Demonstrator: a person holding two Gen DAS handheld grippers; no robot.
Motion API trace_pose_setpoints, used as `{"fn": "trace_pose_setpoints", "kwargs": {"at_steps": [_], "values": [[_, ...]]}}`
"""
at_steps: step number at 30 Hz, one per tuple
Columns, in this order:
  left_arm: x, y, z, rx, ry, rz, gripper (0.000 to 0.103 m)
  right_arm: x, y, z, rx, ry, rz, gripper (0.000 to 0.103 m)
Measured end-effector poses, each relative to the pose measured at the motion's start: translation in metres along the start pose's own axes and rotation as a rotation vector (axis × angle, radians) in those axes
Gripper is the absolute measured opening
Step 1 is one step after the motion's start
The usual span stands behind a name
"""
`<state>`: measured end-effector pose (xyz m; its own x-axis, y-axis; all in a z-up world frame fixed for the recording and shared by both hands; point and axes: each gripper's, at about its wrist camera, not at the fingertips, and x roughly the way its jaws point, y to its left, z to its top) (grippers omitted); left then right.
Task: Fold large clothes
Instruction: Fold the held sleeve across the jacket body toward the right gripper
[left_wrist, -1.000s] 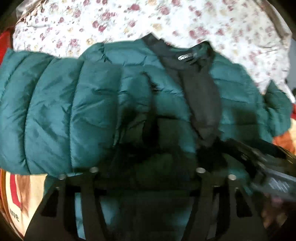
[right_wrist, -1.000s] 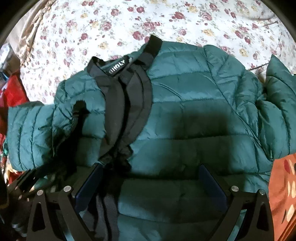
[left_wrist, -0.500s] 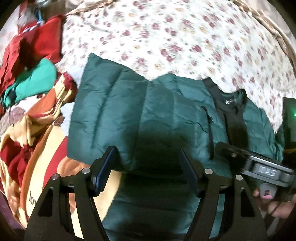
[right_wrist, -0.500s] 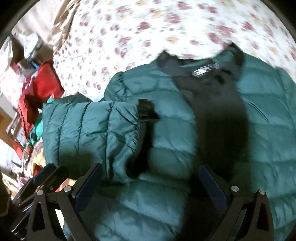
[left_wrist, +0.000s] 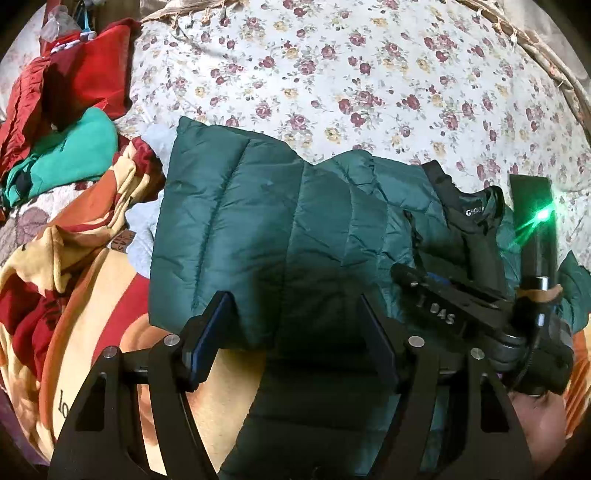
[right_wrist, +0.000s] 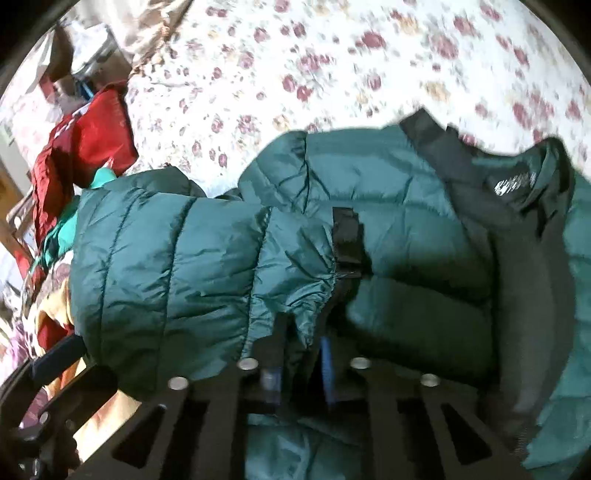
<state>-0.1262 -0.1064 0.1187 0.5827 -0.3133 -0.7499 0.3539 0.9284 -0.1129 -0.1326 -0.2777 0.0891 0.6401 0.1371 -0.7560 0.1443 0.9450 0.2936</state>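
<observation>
From the left wrist camera, a dark green quilted puffer jacket (left_wrist: 280, 229) lies on a bed covered by a white sheet printed with small red roses (left_wrist: 369, 74). The jacket sits toward the near edge of the bed, its black collar (left_wrist: 469, 210) pointing to the far right, and one sleeve is folded across the body. The left gripper (left_wrist: 291, 343) stands partly open with the sleeve's thick fold between its fingers; whether the pads press on it cannot be told. To the right, the other black handheld gripper shows from the side, with a green light glowing on it. Near the left edge of the bed lies a heap of red and teal clothes (left_wrist: 62, 122) and an orange and cream blanket (left_wrist: 74, 258). From the right wrist camera, which is slightly blurred, the same jacket fills the view, the folded sleeve ending in a gathered cuff with a black tab (right_wrist: 345, 236). The right gripper (right_wrist: 299, 350) has just been closing, and its fingers now stand nearly together, pinching the green fabric at the cuff edge. To fold well from here, it seems best to keep the cuff pinched firmly, draw the sleeve flat and straight across the chest, and smooth out trapped air so the padded layers do not spring back.
</observation>
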Motion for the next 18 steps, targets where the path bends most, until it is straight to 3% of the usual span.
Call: {"fn": "trace_pose_setpoints", "kwargs": {"at_steps": [4,7,12,14,15,18], "values": [[-0.010,0.001,0.000,-0.022,-0.016,-0.037,0.070,-0.031,-0.012,0.001,-0.031,-0.058,-0.054,0.012],[-0.023,-0.001,0.000,-0.035,-0.068,-0.071,0.070,-0.052,-0.034,0.000,-0.047,-0.072,-0.149,0.009],[-0.022,-0.014,-0.005,0.018,-0.086,-0.031,0.070,-0.072,-0.088,-0.008,-0.055,-0.052,-0.341,0.005],[-0.016,-0.017,-0.006,0.023,-0.066,-0.026,0.070,-0.079,-0.105,-0.010,-0.037,-0.047,-0.371,0.005],[-0.014,-0.017,-0.007,0.021,-0.059,-0.027,0.070,-0.084,-0.116,-0.010,0.003,-0.044,-0.343,0.005],[-0.017,-0.017,-0.006,0.007,-0.069,-0.039,0.070,-0.093,-0.131,-0.011,0.136,-0.033,-0.095,0.008]]}}
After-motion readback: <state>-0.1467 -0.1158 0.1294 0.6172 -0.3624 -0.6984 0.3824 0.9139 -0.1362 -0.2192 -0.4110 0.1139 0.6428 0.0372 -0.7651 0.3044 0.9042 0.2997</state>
